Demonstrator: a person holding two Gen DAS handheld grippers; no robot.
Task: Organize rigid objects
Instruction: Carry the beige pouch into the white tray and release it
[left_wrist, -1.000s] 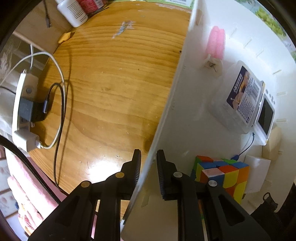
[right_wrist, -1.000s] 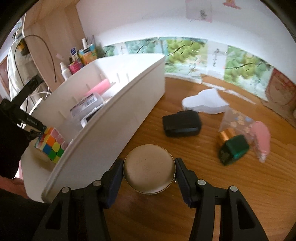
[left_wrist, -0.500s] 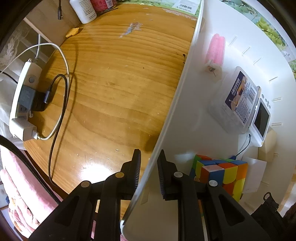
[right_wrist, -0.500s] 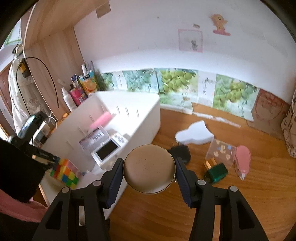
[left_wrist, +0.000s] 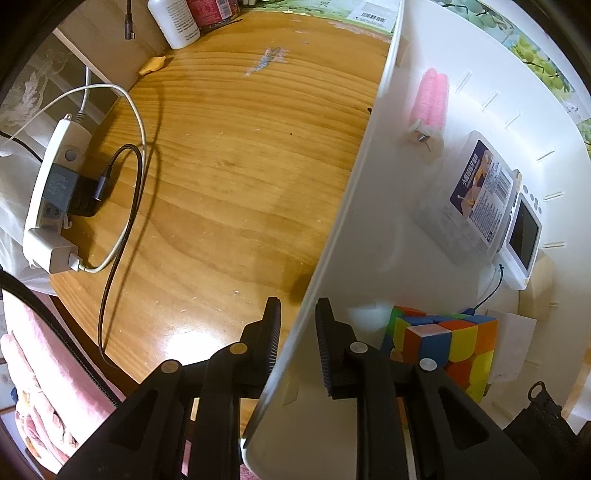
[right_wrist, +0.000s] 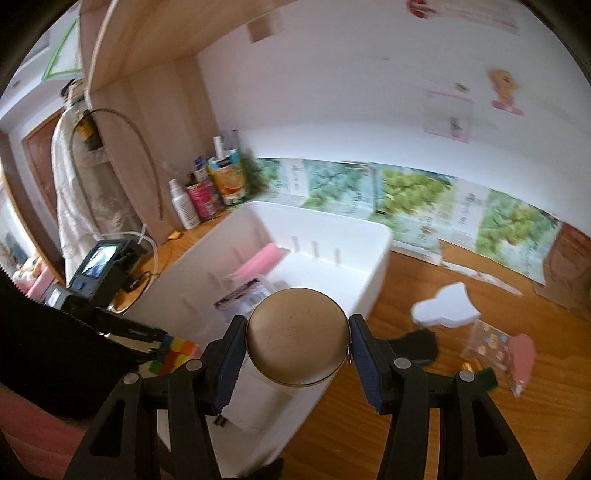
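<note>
Right wrist view: the right gripper (right_wrist: 297, 356) clamps a round tan case (right_wrist: 297, 338) by its edges, held in the air over the near end of the white bin (right_wrist: 373, 266), so the step is carrying it in. Left gripper (left_wrist: 297, 332) straddles the bin's wall (left_wrist: 343, 206), jaws just eased apart, seemingly barely touching. Next: lower the case into free space beyond the cube (left_wrist: 443, 347), then release

Right claw (right_wrist: 297, 347) clamps round tan case (right_wrist: 297, 338) above white bin (right_wrist: 373, 254).
</note>
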